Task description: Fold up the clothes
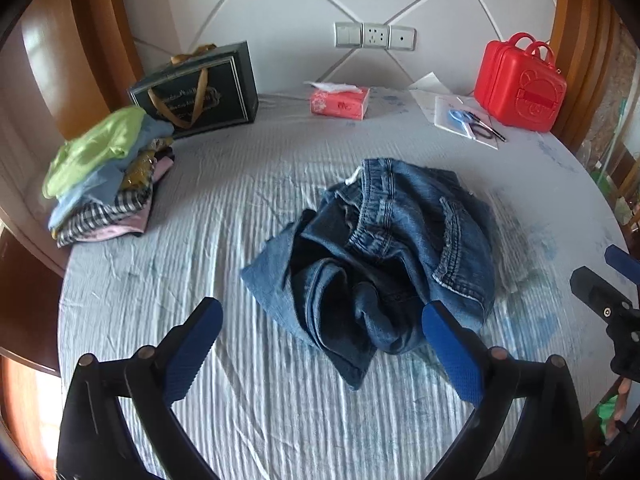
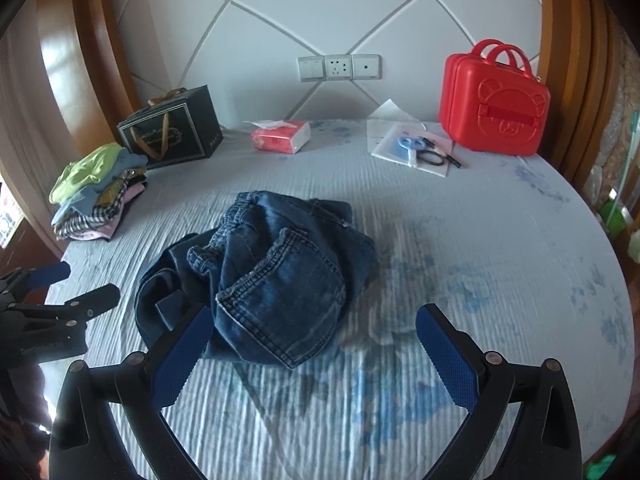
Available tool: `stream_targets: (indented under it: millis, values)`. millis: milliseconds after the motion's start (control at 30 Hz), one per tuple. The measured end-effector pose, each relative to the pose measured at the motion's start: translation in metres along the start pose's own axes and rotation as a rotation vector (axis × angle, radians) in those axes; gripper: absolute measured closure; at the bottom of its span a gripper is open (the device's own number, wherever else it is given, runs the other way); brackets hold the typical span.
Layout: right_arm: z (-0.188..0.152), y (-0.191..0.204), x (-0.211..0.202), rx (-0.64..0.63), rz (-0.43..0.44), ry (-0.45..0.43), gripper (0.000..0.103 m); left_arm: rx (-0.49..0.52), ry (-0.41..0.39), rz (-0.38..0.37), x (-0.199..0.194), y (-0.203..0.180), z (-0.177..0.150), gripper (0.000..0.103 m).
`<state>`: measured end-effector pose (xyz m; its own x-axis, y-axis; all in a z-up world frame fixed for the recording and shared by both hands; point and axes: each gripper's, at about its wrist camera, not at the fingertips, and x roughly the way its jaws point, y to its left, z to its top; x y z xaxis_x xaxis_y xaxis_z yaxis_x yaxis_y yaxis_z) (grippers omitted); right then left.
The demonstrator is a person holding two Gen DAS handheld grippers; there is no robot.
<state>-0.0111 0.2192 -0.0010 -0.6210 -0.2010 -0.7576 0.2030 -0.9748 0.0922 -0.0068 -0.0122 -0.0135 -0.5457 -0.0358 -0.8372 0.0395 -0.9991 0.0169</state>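
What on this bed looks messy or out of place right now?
The jeans lie crumpled in a heap mid-bed, unlike the folded stack of clothes at the left edge. Nothing looks spilled or damaged.

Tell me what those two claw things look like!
Both match. The left gripper and the right gripper each have a black frame that forks into two arms. Every arm ends in a blue pad with a bumpy face and a saw-toothed edge. Round metal bolts sit at the joints. No cables or sleeves show.

text: none legible | dark gift bag [image 1: 200, 88]: gold lettering, too blurred to read | red tissue pack [image 1: 340, 104]: print unreadable | left gripper [image 2: 36, 344] body: faint embossed wording, unreadable
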Motion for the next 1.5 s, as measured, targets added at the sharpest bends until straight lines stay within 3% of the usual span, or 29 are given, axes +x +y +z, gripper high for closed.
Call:
stream_targets:
  millis: [267,433,500,633,800,1200,1500]
  values:
    - [0.003,-0.001,-0.005,0.003,-0.023,-0.014,0.0,0.019,0.009,-0.048,0.001,-0.003,-0.004,0.001]
    - [0.003,-0.001,-0.007,0.005,-0.005,-0.013,0.0,-0.041,-0.012,-0.126,-0.003,0.005,-0.003,0.001]
    - [0.004,-0.001,-0.008,0.004,-0.01,-0.015,0.0,-0.035,-0.033,-0.104,-0.004,0.006,-0.003,0.001]
    - [0.005,-0.001,-0.007,0.005,-0.008,-0.012,0.0,-0.044,0.011,-0.143,0.0,0.008,-0.003,0.001]
    - [0.005,0.002,-0.005,-0.004,-0.015,-0.006,0.0,-0.03,0.014,-0.051,0.005,0.008,-0.003,0.001]
    - [0.008,0.001,0.007,-0.003,-0.015,0.024,0.0,-0.052,-0.007,-0.036,0.016,0.024,0.001,0.001]
    - [0.009,-0.001,0.026,-0.003,0.012,0.083,0.0,-0.083,0.034,-0.045,0.046,0.033,-0.001,0.001]
